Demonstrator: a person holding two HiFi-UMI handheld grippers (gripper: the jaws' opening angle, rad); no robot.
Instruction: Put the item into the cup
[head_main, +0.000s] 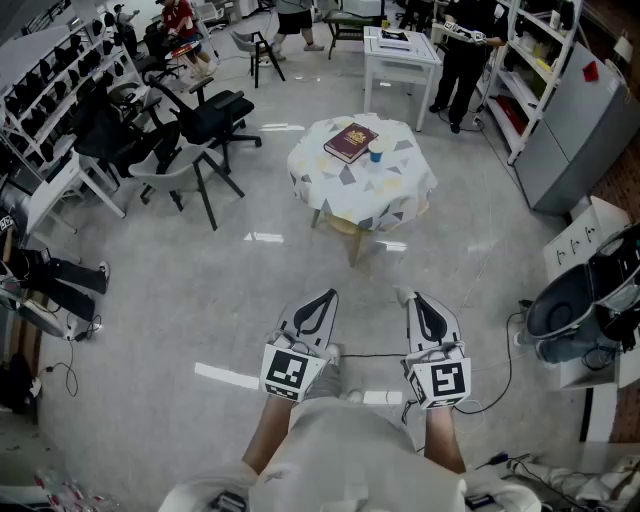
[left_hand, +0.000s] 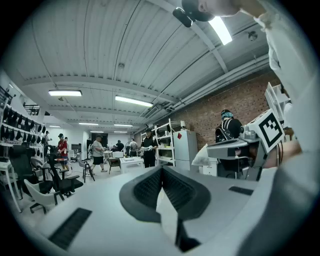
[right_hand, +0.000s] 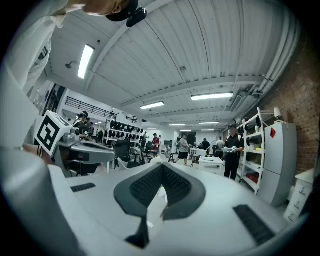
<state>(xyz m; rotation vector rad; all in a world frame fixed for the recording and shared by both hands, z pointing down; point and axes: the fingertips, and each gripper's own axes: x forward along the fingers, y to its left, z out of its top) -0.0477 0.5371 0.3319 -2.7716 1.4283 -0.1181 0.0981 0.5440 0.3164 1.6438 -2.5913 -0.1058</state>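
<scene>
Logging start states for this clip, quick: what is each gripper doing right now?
Left gripper: jaws closed, holding nothing.
Right gripper: jaws closed, holding nothing.

The cup (head_main: 376, 153) on the far table (head_main: 350, 228) is too small to show what it holds (the book (head_main: 351, 142) beside it has unreadable cover print). A cloth (head_main: 340, 185) hides most of the table's legs, and the forearms (head_main: 262, 448) vanish behind the shirt (head_main: 360, 460).

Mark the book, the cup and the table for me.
book (head_main: 350, 142): head view, middle of its red cover.
cup (head_main: 376, 153): head view, its blue side.
table (head_main: 392, 196): head view, bare patterned cloth.
</scene>
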